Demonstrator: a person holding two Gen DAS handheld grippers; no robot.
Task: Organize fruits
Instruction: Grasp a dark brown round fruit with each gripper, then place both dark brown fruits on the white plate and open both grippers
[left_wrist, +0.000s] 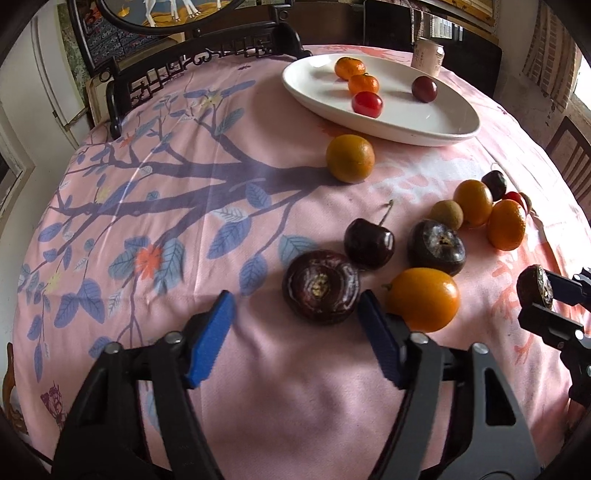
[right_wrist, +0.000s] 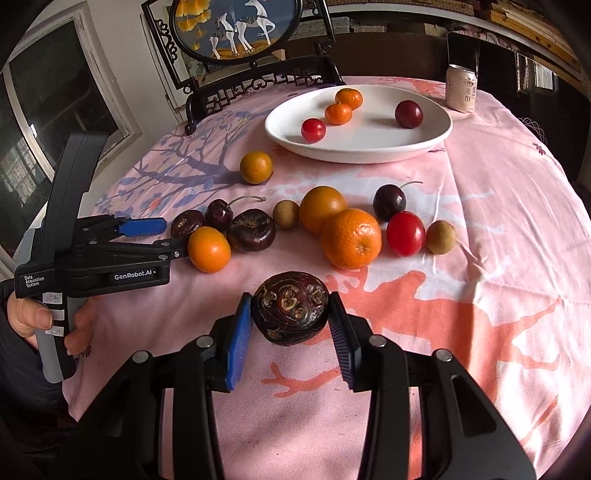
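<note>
A dark water chestnut (left_wrist: 320, 286) lies on the pink cloth between my left gripper's (left_wrist: 295, 308) blue pads. It sits close to the right pad, with a clear gap to the left pad, so the gripper is open. In the right wrist view this left gripper (right_wrist: 170, 238) reaches in from the left toward the same chestnut (right_wrist: 186, 223). My right gripper (right_wrist: 290, 299) is shut on another water chestnut (right_wrist: 290, 312), lifted above the cloth, and shows at the right edge (left_wrist: 543, 291) of the left wrist view. The white plate (left_wrist: 406, 136) (right_wrist: 351, 157) at the back holds two mandarins, a red fruit and a dark plum.
Loose fruit crowds the cloth: a cherry (left_wrist: 369, 243), a third chestnut (left_wrist: 436, 245), an orange kumquat (left_wrist: 423, 304) against my left gripper's right finger, a lone orange (left_wrist: 350, 158), and a cluster of oranges, longans and red fruit (right_wrist: 351, 238). A can (right_wrist: 461, 88) stands behind the plate.
</note>
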